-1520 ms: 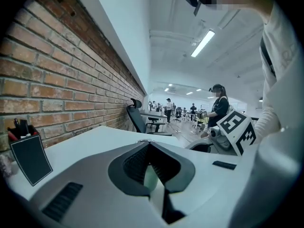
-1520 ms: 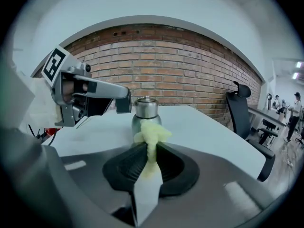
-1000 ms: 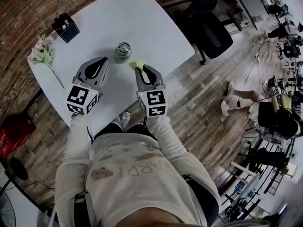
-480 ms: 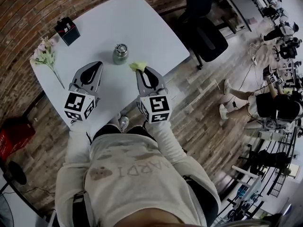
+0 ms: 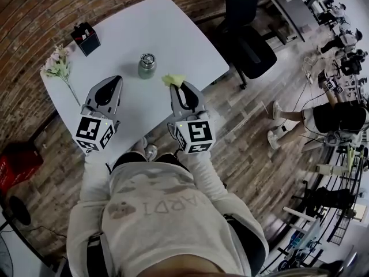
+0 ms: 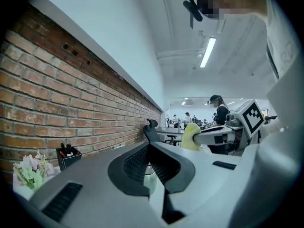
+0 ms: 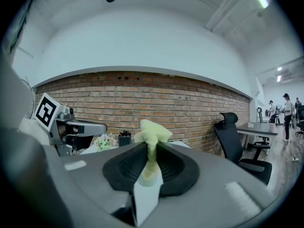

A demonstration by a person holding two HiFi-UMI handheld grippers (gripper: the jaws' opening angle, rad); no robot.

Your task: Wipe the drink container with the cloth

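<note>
The drink container, a small greenish jar with a metal lid, stands upright on the white table. My left gripper hovers to its near left, shut and empty. In the left gripper view the jar shows only through the slit below the closed jaws of that gripper. My right gripper is to the jar's near right, shut on a crumpled yellow-green cloth. The cloth sticks up from between the jaws of the right gripper and does not touch the jar.
A black pen holder stands at the table's far left corner, with a sprig of pink flowers lying near the left edge. A black office chair stands to the right of the table. A brick wall runs behind it.
Both grippers have eased slightly back from the jar, the left one drifting left. The cloth stays gripped and the jar has not moved.
</note>
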